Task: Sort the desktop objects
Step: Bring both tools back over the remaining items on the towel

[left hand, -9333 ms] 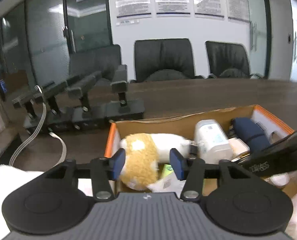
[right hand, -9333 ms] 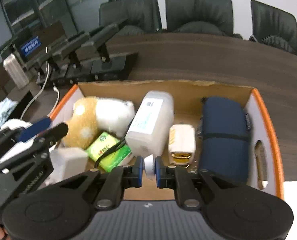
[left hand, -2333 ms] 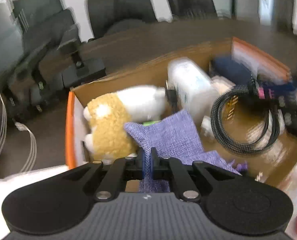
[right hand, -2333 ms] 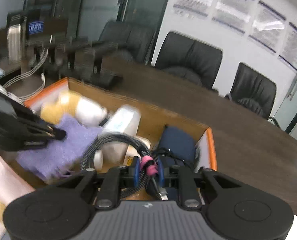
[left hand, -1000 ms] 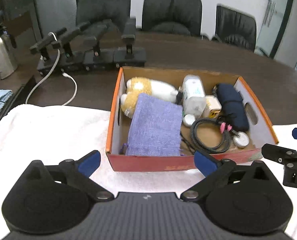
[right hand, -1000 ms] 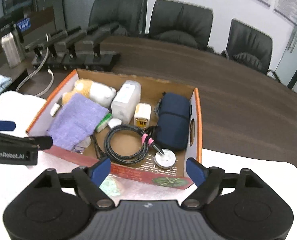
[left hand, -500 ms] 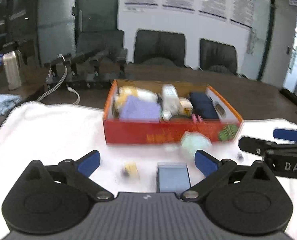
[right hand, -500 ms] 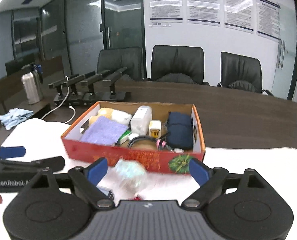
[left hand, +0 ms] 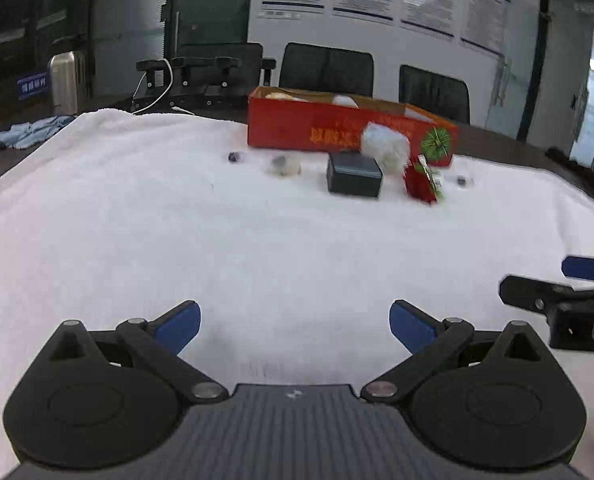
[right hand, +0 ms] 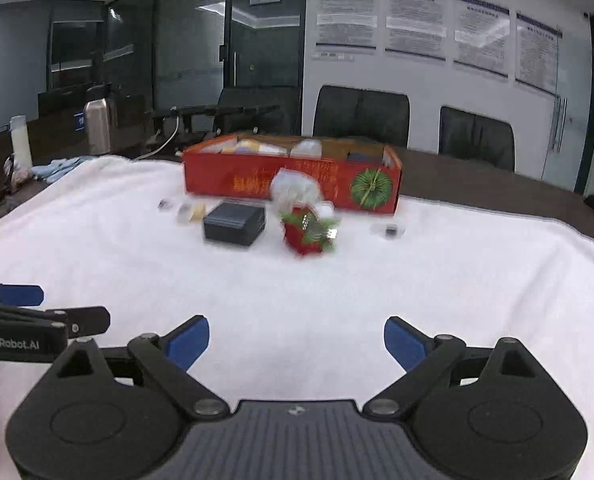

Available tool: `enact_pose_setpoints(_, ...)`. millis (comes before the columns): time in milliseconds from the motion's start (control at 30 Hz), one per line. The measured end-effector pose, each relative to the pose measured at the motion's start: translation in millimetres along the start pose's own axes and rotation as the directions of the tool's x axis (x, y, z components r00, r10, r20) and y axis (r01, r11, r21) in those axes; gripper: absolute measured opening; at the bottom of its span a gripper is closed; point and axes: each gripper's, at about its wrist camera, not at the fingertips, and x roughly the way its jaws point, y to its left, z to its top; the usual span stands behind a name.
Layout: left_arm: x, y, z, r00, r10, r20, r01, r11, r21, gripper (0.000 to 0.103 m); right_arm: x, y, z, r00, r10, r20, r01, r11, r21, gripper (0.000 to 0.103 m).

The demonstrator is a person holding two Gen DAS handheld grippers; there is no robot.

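Note:
A red cardboard box (left hand: 321, 130) (right hand: 257, 182) holding several sorted items stands at the far side of the white towel (left hand: 257, 240) (right hand: 417, 280). In front of it lie a dark blue-black box (left hand: 354, 174) (right hand: 234, 223), a red packet with green trim (left hand: 423, 180) (right hand: 307, 232), a white crumpled wad (left hand: 385, 146) (right hand: 295, 188) and a few small bits (left hand: 283, 165) (right hand: 389, 230). My left gripper (left hand: 295, 326) (right hand: 37, 308) is open and empty, low over the near towel. My right gripper (right hand: 297, 344) (left hand: 557, 280) is open and empty beside it.
A dark conference table (right hand: 497, 192) lies under the towel, with black chairs (right hand: 361, 120) behind. Black stands with white cables (left hand: 201, 76), a metal flask (left hand: 67, 80) (right hand: 97, 126) and a blue cloth (left hand: 29, 134) sit at the back left.
Both grippers have pulled back from the box and dropped lower; the box now looks farther off and seen side-on. Both stay open and empty.

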Motion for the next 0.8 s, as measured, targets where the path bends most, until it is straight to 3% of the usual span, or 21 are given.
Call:
enact_pose_setpoints(233,6,-3,-4,0.999,-0.008,-0.048,0.009,1.000,0.025,0.103,11,3,-21,0.998,-0.009,-0.069,0.010,1.000,0.013,0.095)
enact_pose_setpoints(333,8,-8,-5,0.998,0.007,-0.056,-0.005,0.999,0.047,0.103,20,0,-21,0.994,-0.005,-0.113,0.009,0.999,0.039,0.103)
enact_pose_setpoints(800,8,-9,-5,0.998,0.018,-0.056,-0.015,0.998,0.057,0.103,24,2,-22,0.993,-0.011,-0.117,0.015,0.999,0.038,0.103)
